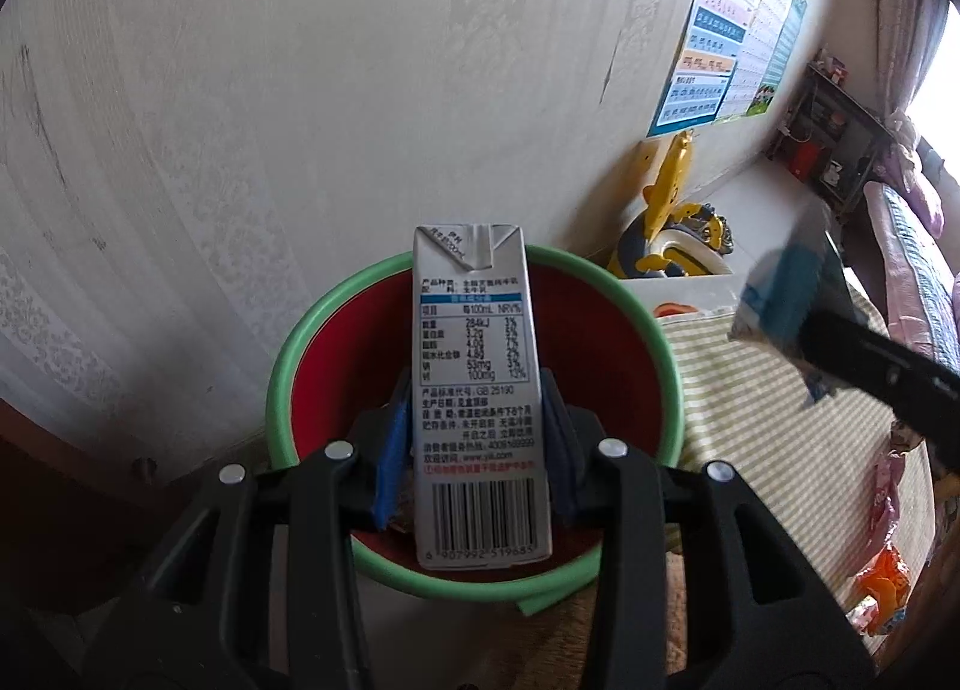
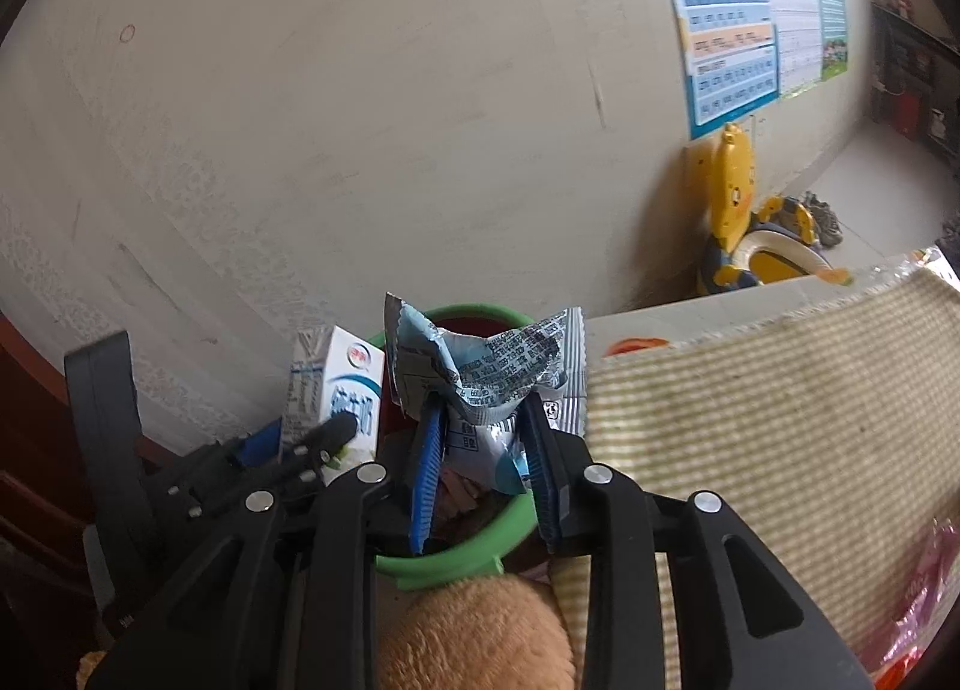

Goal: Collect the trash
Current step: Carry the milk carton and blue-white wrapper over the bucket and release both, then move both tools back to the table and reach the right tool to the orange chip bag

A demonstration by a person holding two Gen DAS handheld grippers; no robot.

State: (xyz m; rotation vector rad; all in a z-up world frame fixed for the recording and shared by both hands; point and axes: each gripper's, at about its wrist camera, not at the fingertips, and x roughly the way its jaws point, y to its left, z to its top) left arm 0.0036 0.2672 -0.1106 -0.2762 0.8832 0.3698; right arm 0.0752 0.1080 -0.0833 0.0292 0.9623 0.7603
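Hovering over the red bin [image 1: 600,342] with its green rim: the left gripper [image 1: 477,444] clamps an upright milk carton [image 1: 477,390]; the right gripper [image 2: 483,450] has a crumpled wrapper [image 2: 486,372] between its jaws, though whether the pads press it is unclear. Neither is dropped yet. More wrappers [image 1: 882,582] await on the striped cloth [image 1: 780,402].

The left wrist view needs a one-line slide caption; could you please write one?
Left gripper holds a milk carton upright over the green-rimmed red bin.
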